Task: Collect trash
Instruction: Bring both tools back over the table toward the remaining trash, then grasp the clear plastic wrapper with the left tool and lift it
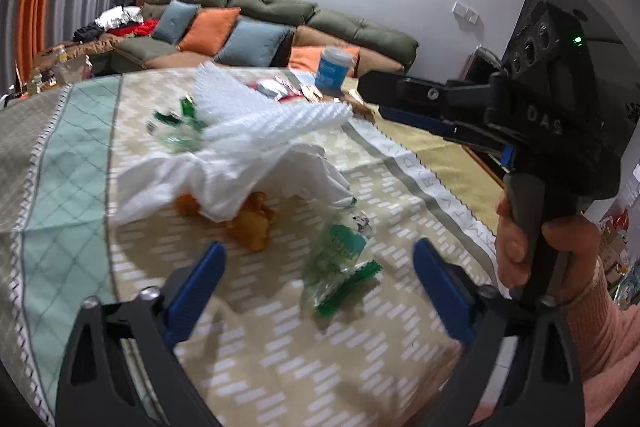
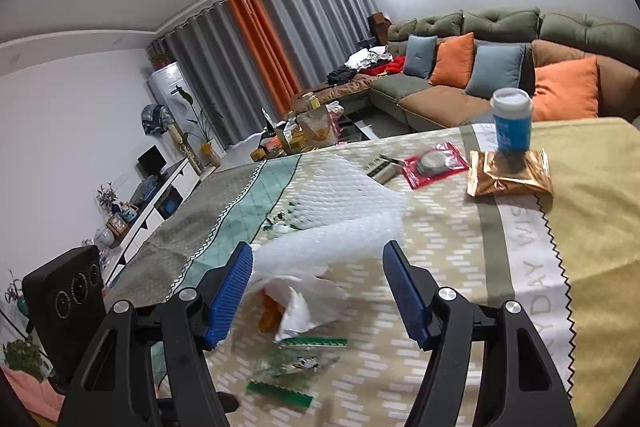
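Left wrist view. Left gripper [image 1: 316, 263] spread wide, holding nothing, blue fingers [image 1: 196, 283] at 7 and 5 o'clock over the patterned worktop [image 1: 280, 355]. Green wrapper [image 1: 340, 267] lying flat between the fingers, nearer the 5 o'clock one, touching neither. At 12 o'clock from it, a crumpled white plastic bag [image 1: 224, 175] with orange peel [image 1: 248, 223] poking out beneath its near edge. White foam netting [image 1: 272, 111] heaped on the far side of the bag, a second green wrapper [image 1: 176, 127] just beside it at 10 o'clock. Blue cup [image 1: 334, 71] standing upright far off at 1 o'clock. Right gripper [image 1: 368, 95] reaching in from 3 o'clock above the netting, held by a hand [image 1: 548, 247]; jaw spacing hard to judge from this side angle.

Right wrist view. Right gripper [image 2: 320, 291] spread wide, gripping nothing. White plastic bag [image 2: 304, 303] and orange peel [image 2: 268, 315] sitting between the fingers, close against the 9 o'clock one; contact not clear. Foam netting [image 2: 340, 203] rising beyond them at 12 o'clock. Green wrapper [image 2: 296, 363] below the bag at 6 o'clock, blurred. Blue cup [image 2: 512, 123] standing on a gold packet [image 2: 508, 175] at 2 o'clock, red packet [image 2: 436, 163] just beside that.
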A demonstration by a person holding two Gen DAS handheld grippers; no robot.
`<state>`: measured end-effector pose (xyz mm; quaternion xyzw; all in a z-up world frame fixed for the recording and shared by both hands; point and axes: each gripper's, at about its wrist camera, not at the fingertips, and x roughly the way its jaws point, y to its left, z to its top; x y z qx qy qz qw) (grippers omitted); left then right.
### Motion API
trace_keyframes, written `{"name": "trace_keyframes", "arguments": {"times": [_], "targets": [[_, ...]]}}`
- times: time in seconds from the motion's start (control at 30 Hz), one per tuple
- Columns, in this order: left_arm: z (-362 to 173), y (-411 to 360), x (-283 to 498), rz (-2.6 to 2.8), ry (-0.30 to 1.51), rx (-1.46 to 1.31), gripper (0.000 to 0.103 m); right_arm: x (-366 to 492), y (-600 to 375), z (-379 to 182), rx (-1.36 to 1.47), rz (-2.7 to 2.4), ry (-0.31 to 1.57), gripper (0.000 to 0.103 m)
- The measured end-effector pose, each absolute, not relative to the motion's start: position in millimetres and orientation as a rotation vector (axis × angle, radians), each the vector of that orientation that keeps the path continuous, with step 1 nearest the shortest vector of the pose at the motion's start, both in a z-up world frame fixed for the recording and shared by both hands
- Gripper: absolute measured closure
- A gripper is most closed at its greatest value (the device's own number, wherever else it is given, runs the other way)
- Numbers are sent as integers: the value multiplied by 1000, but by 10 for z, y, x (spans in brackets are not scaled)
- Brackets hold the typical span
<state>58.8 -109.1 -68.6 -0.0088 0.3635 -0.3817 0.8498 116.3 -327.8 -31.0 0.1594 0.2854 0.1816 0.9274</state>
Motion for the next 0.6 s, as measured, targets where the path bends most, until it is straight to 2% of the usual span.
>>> {"name": "trace_keyframes", "arguments": {"times": [0.17, 0.3, 0.33, 0.43, 0.6], "targets": [[-783, -1198, 645, -839, 836, -23, 39, 1197, -3387, -395, 358, 377, 594, 35], [-862, -1239, 714, -871, 883, -59, 68, 1207, -3420, -440, 368, 377, 600, 35], [-878, -1237, 736, -875, 894, -69, 78, 1203, -3427, -449, 371, 379, 600, 35], [-880, -1203, 760, -876, 902, -85, 96, 1212, -3439, -460, 380, 383, 603, 35], [-820, -1105, 718, -868, 883, -80, 96, 1231, -3430, -476, 382, 393, 608, 35]]}}
